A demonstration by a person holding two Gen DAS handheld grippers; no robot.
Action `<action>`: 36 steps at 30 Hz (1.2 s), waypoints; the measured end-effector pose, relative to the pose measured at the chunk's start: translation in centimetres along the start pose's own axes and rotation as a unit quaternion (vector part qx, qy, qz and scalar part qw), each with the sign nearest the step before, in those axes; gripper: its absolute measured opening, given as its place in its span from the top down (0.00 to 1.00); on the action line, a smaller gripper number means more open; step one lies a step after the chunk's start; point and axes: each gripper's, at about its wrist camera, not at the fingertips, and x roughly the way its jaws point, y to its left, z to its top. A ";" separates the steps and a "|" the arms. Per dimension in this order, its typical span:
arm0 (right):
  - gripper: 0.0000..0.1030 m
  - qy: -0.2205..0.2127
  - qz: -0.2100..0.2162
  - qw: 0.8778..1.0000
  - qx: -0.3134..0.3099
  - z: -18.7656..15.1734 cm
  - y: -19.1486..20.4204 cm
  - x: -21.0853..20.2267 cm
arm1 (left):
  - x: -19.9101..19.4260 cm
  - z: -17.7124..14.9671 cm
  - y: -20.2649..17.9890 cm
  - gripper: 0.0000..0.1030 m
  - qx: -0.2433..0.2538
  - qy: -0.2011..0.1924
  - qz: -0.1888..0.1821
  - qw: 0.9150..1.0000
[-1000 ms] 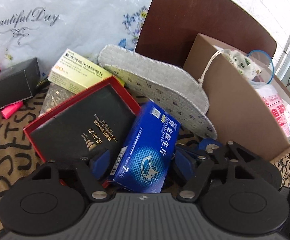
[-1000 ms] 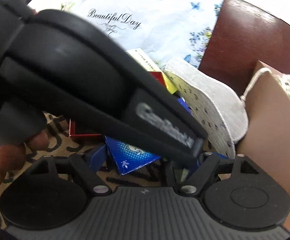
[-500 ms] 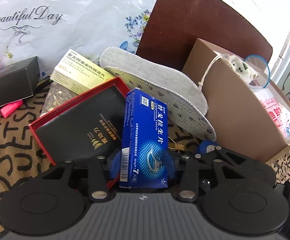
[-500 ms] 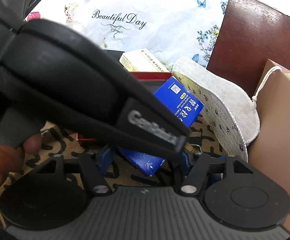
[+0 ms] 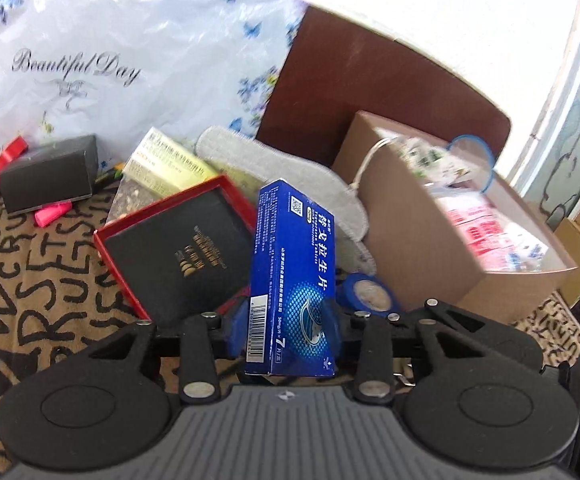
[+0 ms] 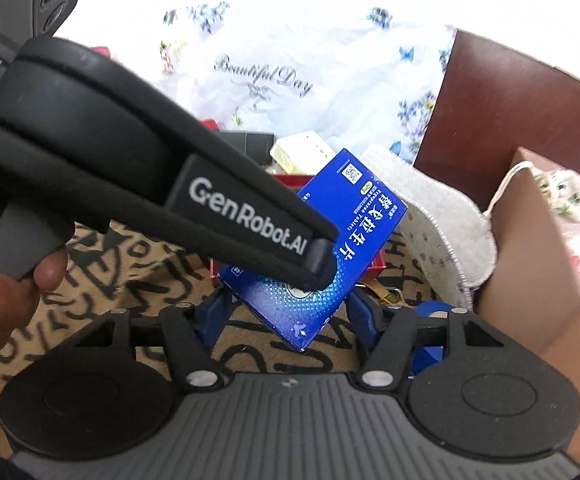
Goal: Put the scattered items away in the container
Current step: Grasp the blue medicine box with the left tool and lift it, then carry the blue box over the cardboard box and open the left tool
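Note:
My left gripper [image 5: 286, 316] is shut on a blue medicine box [image 5: 294, 276] and holds it upright, lifted off the patterned cloth. The same blue box [image 6: 330, 248] shows in the right wrist view, partly hidden by the left gripper's black body. My right gripper [image 6: 286, 316] is open and empty, low behind the box. The brown cardboard container [image 5: 430, 240] stands to the right, with packets inside. A red-rimmed black box [image 5: 178, 256], a yellow medicine box [image 5: 166, 164], a grey insole [image 5: 290, 176] and a small black box [image 5: 48, 178] lie on the cloth.
A white "Beautiful Day" plastic bag [image 5: 110, 60] lies at the back. A dark brown board [image 5: 370, 92] stands behind the container. A blue round item [image 5: 366, 292] sits by the container's foot. Pink and red small items [image 5: 52, 214] lie at far left.
My left gripper closed on the blue medicine box and lifted it upright off the red-rimmed box. The right gripper stayed open and shifted slightly.

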 end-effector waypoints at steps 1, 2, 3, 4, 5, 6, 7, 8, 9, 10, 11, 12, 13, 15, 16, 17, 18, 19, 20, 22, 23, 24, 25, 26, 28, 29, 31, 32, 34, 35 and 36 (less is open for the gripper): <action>0.40 -0.005 -0.003 1.000 0.000 0.0 0.0 -0.8 | -0.5 0.0 -0.5 0.61 0.003 -0.005 -0.003 1.000; 0.40 -0.011 -0.006 1.000 0.000 0.0 0.0 -1.6 | -1.0 0.2 -1.0 0.61 0.007 -0.011 -0.006 1.000; 0.40 -0.017 -0.010 1.000 0.001 0.0 -0.1 -2.4 | -1.4 0.3 -1.7 0.61 0.012 -0.016 -0.010 1.000; 0.40 -0.024 -0.014 1.000 0.004 0.1 -0.3 -3.2 | -1.8 0.5 -2.2 0.61 0.016 -0.021 -0.014 1.000; 0.40 -0.032 -0.018 0.999 0.007 0.1 -0.5 -4.1 | -2.1 0.7 -2.8 0.61 0.023 -0.026 -0.019 0.999; 0.40 -0.038 -0.023 0.999 0.010 0.1 -0.8 -4.8 | -2.4 0.9 -3.5 0.61 0.030 -0.031 -0.024 0.999; 0.40 -0.045 -0.029 0.999 0.011 0.2 -1.1 -5.6 | -2.6 1.1 -4.2 0.61 0.036 -0.036 -0.029 0.998; 0.40 -0.051 -0.036 0.998 0.011 0.2 -1.5 -6.4 | -2.7 1.3 -5.0 0.61 0.043 -0.040 -0.034 0.998; 0.40 -0.056 -0.043 0.997 0.012 0.3 -1.9 -7.1 | -2.8 1.6 -5.8 0.61 0.052 -0.044 -0.039 0.997; 0.40 -0.060 -0.051 0.997 0.013 0.8 -1.8 -7.3 | -2.7 1.9 -6.6 0.61 0.060 -0.047 -0.045 0.996; 0.40 -0.065 -0.059 0.996 0.015 0.8 -2.3 -8.0 | -2.6 2.2 -7.5 0.61 0.068 -0.050 -0.051 0.995; 0.40 -0.070 -0.067 0.995 0.016 0.7 -2.9 -8.6 | -2.4 2.5 -8.4 0.61 0.075 -0.051 -0.058 0.994; 0.40 -0.073 -0.076 0.994 0.018 0.7 -3.6 -9.2 | -2.2 2.8 -9.2 0.61 0.080 -0.052 -0.066 0.993; 0.40 -0.081 -0.095 0.992 0.023 0.5 -5.0 -10.3 | -1.5 3.5 -11.1 0.61 0.090 -0.052 -0.084 0.991; 0.40 -0.084 -0.105 0.991 0.026 0.3 -5.8 -10.9 | -1.1 3.9 -12.1 0.61 0.094 -0.051 -0.093 0.990; 0.40 -0.086 -0.115 0.989 0.031 0.2 -6.6 -11.5 | -0.6 4.2 -13.0 0.61 0.098 -0.050 -0.101 0.989; 0.40 -0.087 -0.124 0.988 0.036 0.0 -7.5 -11.9 | -0.1 4.5 -14.0 0.61 0.103 -0.048 -0.109 0.987; 0.40 -0.089 -0.133 0.986 0.043 -0.2 -8.4 -12.4 | 0.5 4.7 -15.0 0.61 0.108 -0.046 -0.118 0.986; 0.40 -0.089 -0.142 0.985 0.050 -0.4 -9.3 -12.8 | 1.1 5.0 -15.9 0.61 0.112 -0.043 -0.126 0.985; 0.40 -0.088 -0.159 0.981 0.063 -1.0 -11.2 -13.6 | 2.3 5.3 -17.7 0.61 0.120 -0.036 -0.141 0.982; 0.40 -0.088 -0.166 0.980 0.071 -1.2 -12.2 -13.9 | 3.0 5.5 -18.6 0.61 0.126 -0.033 -0.147 0.981; 0.40 -0.086 -0.173 0.978 0.078 -1.5 -13.1 -14.1 | 3.7 5.6 -19.3 0.61 0.129 -0.030 -0.153 0.979; 0.40 -0.084 -0.179 0.977 0.083 -1.8 -14.1 -14.3 | 4.5 5.7 -20.2 0.61 0.134 -0.027 -0.156 0.978; 0.40 -0.081 -0.183 0.976 0.089 -2.0 -15.1 -14.4 | 5.2 5.8 -21.0 0.61 0.139 -0.025 -0.160 0.977; 0.40 -0.074 -0.188 0.974 0.104 -2.5 -17.1 -14.5 | 6.9 6.1 -22.3 0.61 0.145 -0.018 -0.167 0.975; 0.40 -0.069 -0.191 0.973 0.111 -2.8 -18.1 -14.5 | 7.6 6.2 -22.9 0.61 0.145 -0.013 -0.171 0.974; 0.40 -0.061 -0.197 0.971 0.123 -3.2 -20.0 -14.4 | 9.0 6.6 -23.8 0.61 0.143 -0.004 -0.178 0.974; 0.40 -0.057 -0.200 0.970 0.127 -3.4 -20.7 -14.3 | 9.6 6.8 -24.2 0.61 0.142 -0.001 -0.180 0.973; 0.42 -0.052 -0.205 0.968 0.135 -3.6 -22.3 -14.1 | 10.8 7.2 -25.0 0.61 0.149 -0.001 -0.182 0.972; 0.42 -0.051 -0.206 0.967 0.142 -3.7 -23.2 -14.0 | 11.3 7.4 -25.3 0.61 0.152 -0.002 -0.182 0.971; 0.42 -0.051 -0.207 0.965 0.152 -3.8 -24.1 -13.8 | 11.7 7.5 -25.5 0.60 0.153 -0.004 -0.177 0.972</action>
